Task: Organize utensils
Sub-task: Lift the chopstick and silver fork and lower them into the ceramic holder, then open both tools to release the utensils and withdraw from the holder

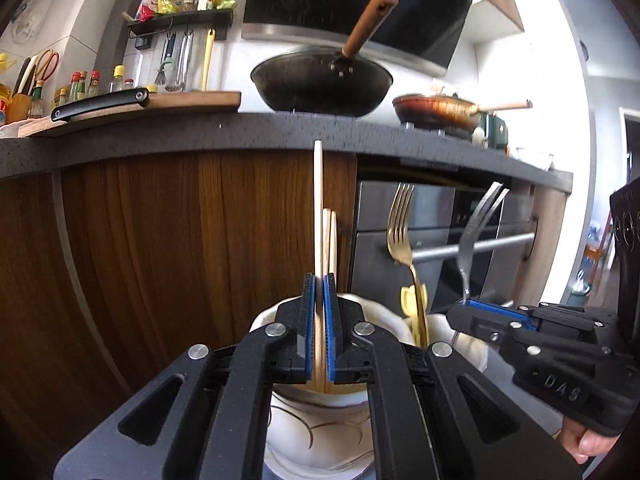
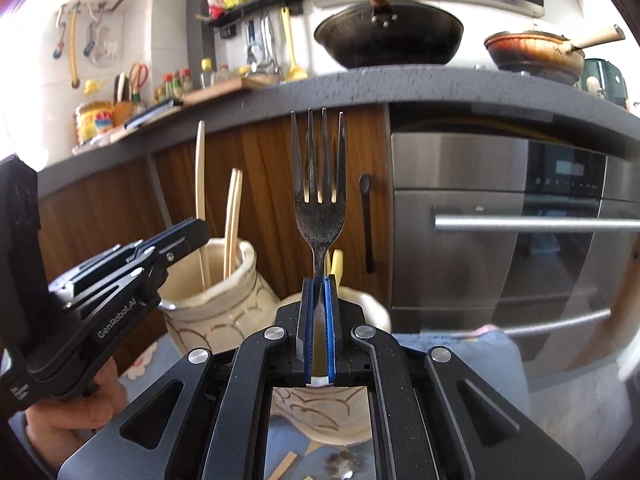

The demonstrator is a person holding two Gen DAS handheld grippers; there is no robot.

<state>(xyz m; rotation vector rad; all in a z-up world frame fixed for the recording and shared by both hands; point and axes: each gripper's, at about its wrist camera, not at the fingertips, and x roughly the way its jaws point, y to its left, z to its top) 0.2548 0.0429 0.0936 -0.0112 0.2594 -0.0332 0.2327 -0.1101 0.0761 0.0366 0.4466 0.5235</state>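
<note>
Kitchen, grey counter [image 2: 360, 84], wok [image 2: 388, 38] at 12.
L gripper [image 1: 319, 280] clamps pale chopstick [image 1: 318, 200] over cream jar [image 1: 320, 436]; R gripper [image 2: 319, 282] pinches dark steel fork [image 2: 319, 184], tines up.

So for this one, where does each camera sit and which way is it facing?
Left wrist: on the left gripper, facing the kitchen counter front; jaws shut on a chopstick over a ceramic jar; the right gripper and a hand at right.
Right wrist: on the right gripper, facing the same counter and oven; jaws shut on a steel fork; the left gripper at left.
Shared: both jars, wok, each other's gripper.
</note>
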